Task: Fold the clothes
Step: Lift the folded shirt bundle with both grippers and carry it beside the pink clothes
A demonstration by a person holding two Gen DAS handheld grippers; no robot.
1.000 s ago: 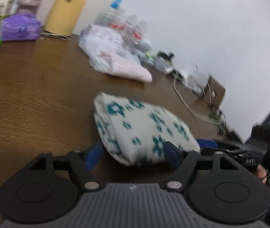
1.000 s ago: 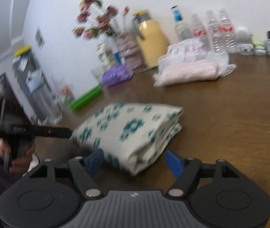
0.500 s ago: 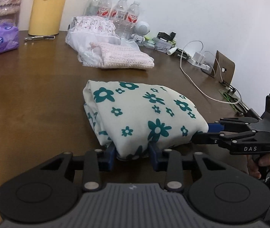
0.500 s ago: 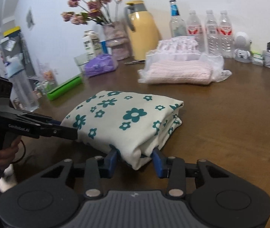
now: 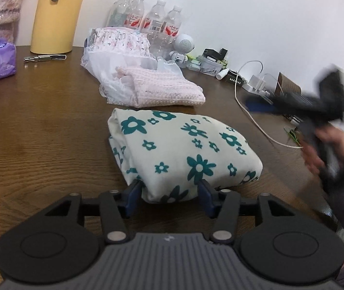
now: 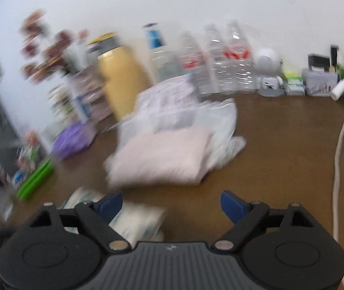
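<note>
Your left gripper [image 5: 169, 192] stands wide, its blue fingers flanking the near end of the folded floral garment [image 5: 184, 154] on the table [image 5: 39, 130] without pinching it. The bundle's long axis runs from the claw to the far left. Your right gripper [image 6: 172, 203] (blurred) is spread, empty, lifted off to the right; left is nearer.

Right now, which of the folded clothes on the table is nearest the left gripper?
The white cloth with teal flowers. Its near edge sits between the left gripper fingers, while the pink knit piece and lace-trimmed floral one lie farther back.
</note>
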